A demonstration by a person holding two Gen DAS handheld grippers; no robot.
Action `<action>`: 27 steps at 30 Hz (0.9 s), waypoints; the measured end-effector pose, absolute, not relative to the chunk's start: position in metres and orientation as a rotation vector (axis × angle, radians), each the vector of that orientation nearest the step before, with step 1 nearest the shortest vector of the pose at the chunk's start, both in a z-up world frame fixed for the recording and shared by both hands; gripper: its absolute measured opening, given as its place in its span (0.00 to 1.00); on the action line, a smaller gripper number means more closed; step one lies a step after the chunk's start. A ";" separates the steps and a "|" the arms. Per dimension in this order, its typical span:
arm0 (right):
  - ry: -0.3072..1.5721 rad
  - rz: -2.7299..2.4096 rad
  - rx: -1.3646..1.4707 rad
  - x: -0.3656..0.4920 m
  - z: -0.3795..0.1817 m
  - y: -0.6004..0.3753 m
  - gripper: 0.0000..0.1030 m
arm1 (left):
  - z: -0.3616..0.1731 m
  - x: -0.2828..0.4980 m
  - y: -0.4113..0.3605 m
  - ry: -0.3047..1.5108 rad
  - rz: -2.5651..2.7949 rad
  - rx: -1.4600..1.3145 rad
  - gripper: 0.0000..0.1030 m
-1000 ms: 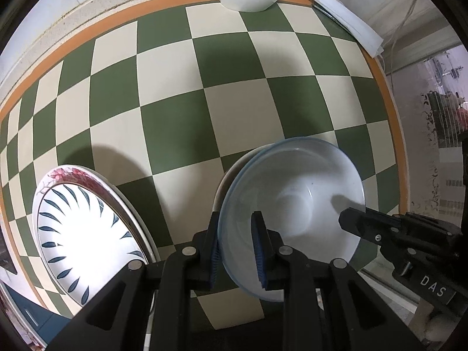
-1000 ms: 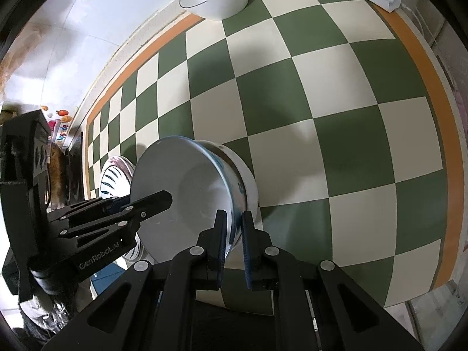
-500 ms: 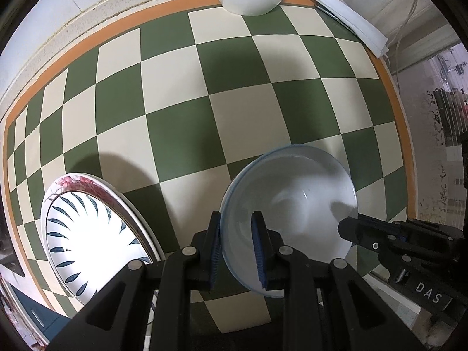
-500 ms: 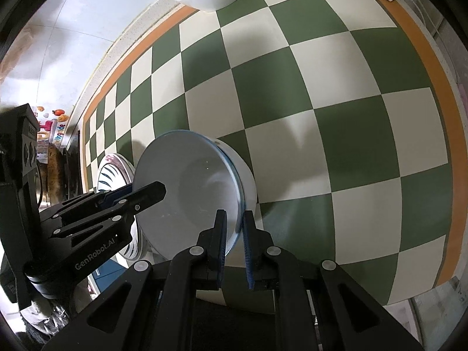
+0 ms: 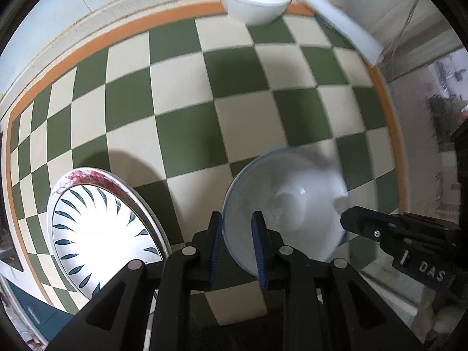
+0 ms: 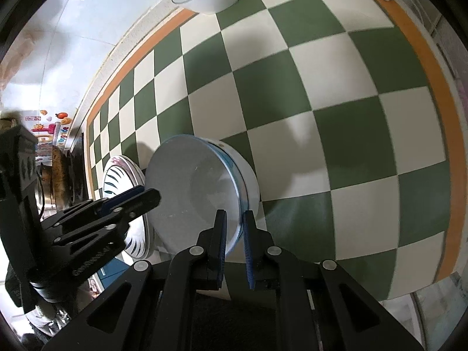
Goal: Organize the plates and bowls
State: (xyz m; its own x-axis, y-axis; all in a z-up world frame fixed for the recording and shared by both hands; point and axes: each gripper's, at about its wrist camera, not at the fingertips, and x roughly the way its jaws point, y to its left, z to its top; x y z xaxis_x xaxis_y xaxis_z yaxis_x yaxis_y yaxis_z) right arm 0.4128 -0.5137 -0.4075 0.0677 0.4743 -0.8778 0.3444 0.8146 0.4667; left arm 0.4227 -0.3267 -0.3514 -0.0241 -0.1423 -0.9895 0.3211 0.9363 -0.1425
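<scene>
A: What is laid over the table, going from the left edge across?

B: A checked cloth of green and cream squares, bordered in orange, is spread flat over the surface. Pale wall tiles are seen beyond the border, with bright stickers far left in the right wrist view. A stack of white paper is set at the far right corner.

A: And the crockery?

B: At the left, a glossy round plate painted with dark blue leaf strokes is stacked on a plate with a pink floral rim. Right of it, a pale, smooth bowl with a thin blue rim is held tilted over the cloth. A second bowl-like white shape appears nested directly behind it in the right wrist view. A white bowl with a dark rim line is left at the far edge, well apart.

A: How is the tilted bowl gripped?

B: Its left rim is pinched by the left gripper between ribbed blue pads. Its right rim is pinched likewise by the right gripper.
</scene>
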 end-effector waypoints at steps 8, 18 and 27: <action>1.422 0.142 0.741 0.475 -0.368 -0.551 0.48 | -0.307 0.499 -0.335 1.470 -0.350 -0.031 0.29; 1.327 0.021 0.674 0.623 -0.397 -0.603 0.48 | -0.351 0.643 -0.367 1.497 -0.273 -0.080 0.29; 1.373 -0.006 0.619 0.687 -0.437 -0.612 0.48 | -0.407 0.693 -0.396 1.572 -0.282 -0.031 0.29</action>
